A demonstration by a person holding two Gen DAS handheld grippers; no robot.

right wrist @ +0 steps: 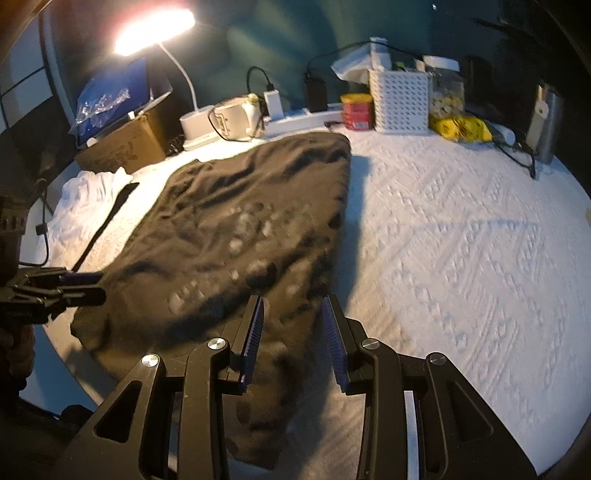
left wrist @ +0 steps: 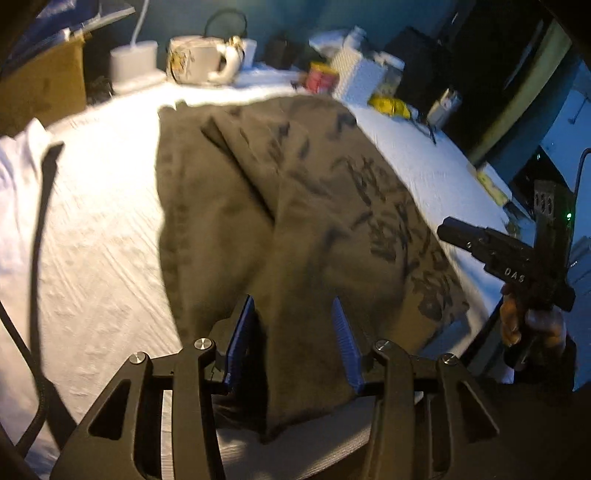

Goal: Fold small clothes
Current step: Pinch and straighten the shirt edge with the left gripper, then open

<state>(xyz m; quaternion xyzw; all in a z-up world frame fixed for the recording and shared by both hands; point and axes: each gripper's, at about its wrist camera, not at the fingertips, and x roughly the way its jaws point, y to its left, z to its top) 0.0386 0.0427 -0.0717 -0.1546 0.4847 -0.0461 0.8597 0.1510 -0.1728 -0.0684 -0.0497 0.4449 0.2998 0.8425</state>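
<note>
The table (right wrist: 461, 229) carries a white textured cover. At about 11 o'clock in the right wrist view a lit desk lamp (right wrist: 155, 31) shines above its white base (right wrist: 197, 123). Just beside the base lies a cream mug (right wrist: 232, 118) on its side. A cardboard box (right wrist: 122, 146) stands at 10 o'clock. Toward 1 o'clock are a red can (right wrist: 356, 110), a white perforated basket (right wrist: 400, 99), a yellow packet (right wrist: 463, 128) and a metal bottle (right wrist: 546, 125). A white cloth (right wrist: 86, 188) lies at 9 o'clock.
</note>
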